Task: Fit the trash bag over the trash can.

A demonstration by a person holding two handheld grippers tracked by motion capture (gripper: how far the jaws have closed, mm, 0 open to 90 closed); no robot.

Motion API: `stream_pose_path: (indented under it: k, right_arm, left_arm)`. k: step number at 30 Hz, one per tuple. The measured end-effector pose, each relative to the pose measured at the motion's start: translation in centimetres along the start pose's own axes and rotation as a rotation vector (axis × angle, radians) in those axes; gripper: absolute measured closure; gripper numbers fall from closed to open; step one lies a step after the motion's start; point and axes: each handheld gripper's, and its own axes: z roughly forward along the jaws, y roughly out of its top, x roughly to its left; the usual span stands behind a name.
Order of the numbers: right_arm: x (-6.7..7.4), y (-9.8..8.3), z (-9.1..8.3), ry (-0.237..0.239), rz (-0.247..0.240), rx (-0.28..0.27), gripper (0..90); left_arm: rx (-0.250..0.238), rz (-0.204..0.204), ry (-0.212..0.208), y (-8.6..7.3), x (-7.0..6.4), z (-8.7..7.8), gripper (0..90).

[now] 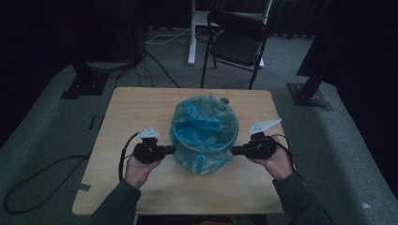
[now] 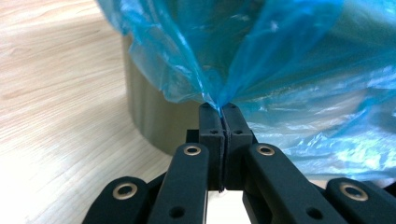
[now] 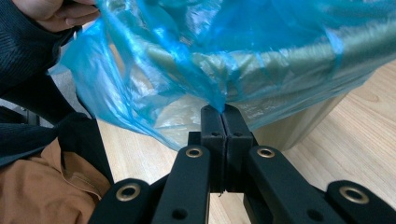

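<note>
A round bin [image 1: 202, 161] lined with a blue plastic bag [image 1: 204, 126] stands in the middle of the wooden table [image 1: 136, 105]. The bag's top is folded over the rim and hangs down the outside. My left gripper [image 1: 172, 149] meets the bag's left side and is shut on a pinch of the blue film [image 2: 219, 103]. On the bag's right side, my right gripper [image 1: 233, 150] is likewise shut on a fold of film [image 3: 218, 106]. The beige bin wall [image 2: 149, 116] shows below the hanging plastic.
A black folding chair [image 1: 237, 40] and a white stand leg [image 1: 191, 33] are beyond the table's far edge. Cables [image 1: 28, 187] trail on the grey carpet at left. The person's sleeve and hand [image 3: 51, 18] appear past the bag in the right gripper view.
</note>
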Motion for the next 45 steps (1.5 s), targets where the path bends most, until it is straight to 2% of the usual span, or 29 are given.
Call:
stream_pose_path:
  k: [1, 4, 6, 8, 12, 15, 16, 17, 18, 23, 27, 31, 36, 40, 45]
  right_arm:
    - [-0.2, -0.1, 0.1, -0.005, 0.005, 0.006, 89.6]
    - [-0.5, -0.3, 0.2, -0.029, 0.004, 0.028, 89.7]
    - [-0.6, -0.3, 0.2, -0.029, 0.010, 0.030, 89.7]
    - [-1.0, -0.5, 0.0, -0.058, 0.025, 0.045, 89.8]
    - [-1.3, -0.8, -0.1, -0.058, 0.031, 0.050, 89.5]
    - [-1.3, -0.8, -0.6, -0.064, 0.023, 0.031, 77.8]
    - [-1.3, -0.8, -0.6, -0.064, 0.023, 0.031, 77.8]
    - [-1.3, -0.8, -1.4, -0.063, 0.020, 0.005, 74.0]
    - [-1.3, -0.8, -1.4, -0.063, 0.020, 0.005, 74.0]
    - [-1.6, -0.4, -2.9, -0.089, 0.023, -0.046, 70.5]
    - [-1.8, -0.1, -3.5, -0.093, 0.023, -0.070, 68.9]
    - [-1.8, 0.1, -4.2, -0.081, 0.016, -0.083, 64.7]
    - [-1.9, 0.3, -4.9, -0.089, 0.016, -0.109, 60.8]
    - [-2.7, 1.1, -4.7, -0.116, 0.034, -0.128, 61.4]
    - [-3.9, 2.1, -4.1, -0.136, 0.061, -0.172, 63.5]
  left_arm:
    - [0.007, -0.013, 0.008, -0.1, 0.2, 0.1, 88.8]
    - [0.011, -0.020, 0.019, -0.2, 0.5, 0.4, 88.7]
    - [0.010, -0.021, 0.024, -0.2, 0.6, 0.4, 88.5]
    - [0.016, -0.038, 0.038, -0.2, 0.9, 0.5, 87.9]
    - [0.005, -0.047, 0.052, -0.4, 1.1, 0.3, 78.7]
    - [-0.033, -0.056, 0.063, -0.5, 1.5, -0.8, 68.4]
    - [-0.033, -0.056, 0.063, -0.5, 1.5, -0.8, 66.2]
    - [-0.057, -0.060, 0.068, -0.4, 1.7, -1.5, 63.8]
    - [-0.057, -0.060, 0.068, -0.4, 1.7, -1.5, 63.5]
    - [-0.120, -0.058, 0.051, 0.1, 1.8, -3.0, 60.6]
    - [-0.138, -0.045, 0.054, 0.6, 1.8, -3.6, 58.4]
    - [-0.166, -0.045, 0.058, 1.7, 2.0, -3.9, 58.2]
    - [-0.188, -0.024, 0.061, 3.6, 2.1, -3.9, 57.7]
    - [-0.200, -0.025, 0.064, 5.0, 2.2, -3.5, 57.7]
    - [-0.193, -0.031, 0.080, 6.5, 2.7, -2.5, 57.9]
